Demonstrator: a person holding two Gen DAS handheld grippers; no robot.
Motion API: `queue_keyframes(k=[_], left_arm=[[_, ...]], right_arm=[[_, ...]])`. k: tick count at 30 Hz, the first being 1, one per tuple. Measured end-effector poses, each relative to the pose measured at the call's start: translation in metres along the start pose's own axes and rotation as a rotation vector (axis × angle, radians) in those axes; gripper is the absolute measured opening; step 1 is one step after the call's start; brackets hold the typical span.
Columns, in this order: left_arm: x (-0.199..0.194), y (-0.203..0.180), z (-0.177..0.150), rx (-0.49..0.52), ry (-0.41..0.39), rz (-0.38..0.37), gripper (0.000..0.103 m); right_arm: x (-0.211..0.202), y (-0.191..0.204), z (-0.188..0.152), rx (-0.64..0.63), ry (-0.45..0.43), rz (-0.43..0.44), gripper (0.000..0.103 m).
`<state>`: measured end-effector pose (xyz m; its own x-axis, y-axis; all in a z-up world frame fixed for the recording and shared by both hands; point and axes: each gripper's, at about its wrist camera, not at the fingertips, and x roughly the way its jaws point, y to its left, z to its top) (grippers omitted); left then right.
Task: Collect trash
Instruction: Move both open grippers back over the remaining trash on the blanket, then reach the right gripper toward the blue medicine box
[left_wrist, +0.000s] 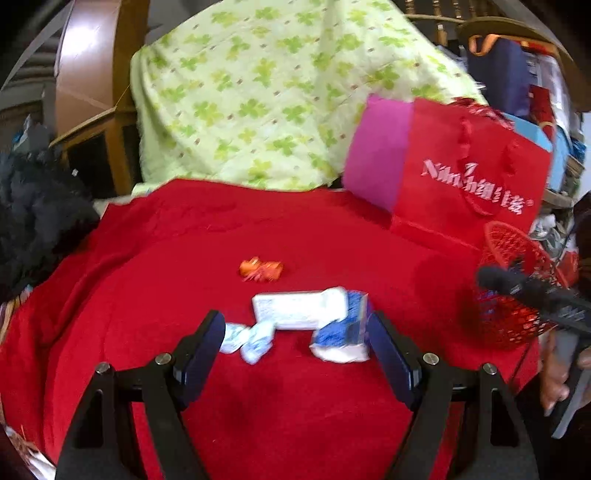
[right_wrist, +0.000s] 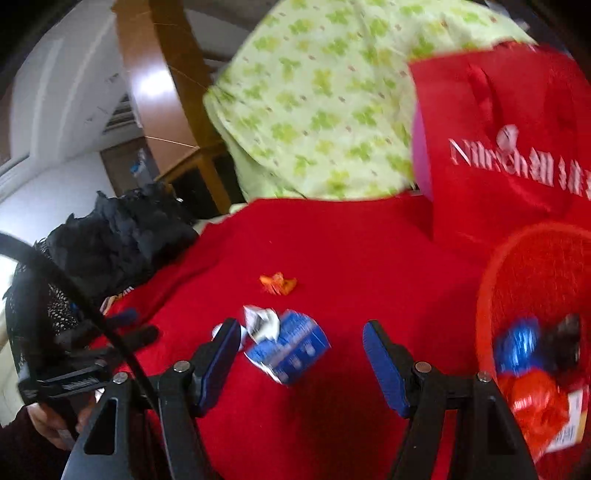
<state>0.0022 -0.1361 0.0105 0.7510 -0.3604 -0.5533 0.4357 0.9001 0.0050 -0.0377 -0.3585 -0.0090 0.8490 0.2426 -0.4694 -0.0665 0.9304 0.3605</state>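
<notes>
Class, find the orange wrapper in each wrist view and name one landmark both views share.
Left wrist view: orange wrapper lies just left of centre on the red cloth, beyond the white and blue packets.
Right wrist view: orange wrapper lies near the centre, beyond the blue packet.
Shared landmark: the red bag with white lettering, upper right in both.

A crumpled orange foil wrapper (left_wrist: 260, 269) lies alone on the red cloth. Nearer, a flattened white paper packet (left_wrist: 301, 309) touches a twisted pale-blue-and-white wrapper (left_wrist: 248, 338) and a torn blue-and-white carton (left_wrist: 341, 334). A red plastic mesh basket (right_wrist: 532, 273) to the right holds blue, dark and orange-red wrappers.
</notes>
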Motion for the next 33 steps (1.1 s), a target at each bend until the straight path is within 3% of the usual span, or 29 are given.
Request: queue_keyframes(k=[7,19,33], left_arm=[[-0.027,-0.034,0.014,0.087,-0.037,0.0,0.08],[-0.061,-0.06,0.035,0.19,-0.088,0.06,0.081],[-0.06,-0.048,0.034,0.137,-0.067,0.069,0.082]], right_arm=[[-0.006,-0.03,-0.003,0.059,0.009,-0.011,0.071],[-0.016,-0.004,-0.003,-0.05,-0.037,0.091,0.071],[-0.01,0.006,-0.006,-0.091,-0.023,0.115,0.071]])
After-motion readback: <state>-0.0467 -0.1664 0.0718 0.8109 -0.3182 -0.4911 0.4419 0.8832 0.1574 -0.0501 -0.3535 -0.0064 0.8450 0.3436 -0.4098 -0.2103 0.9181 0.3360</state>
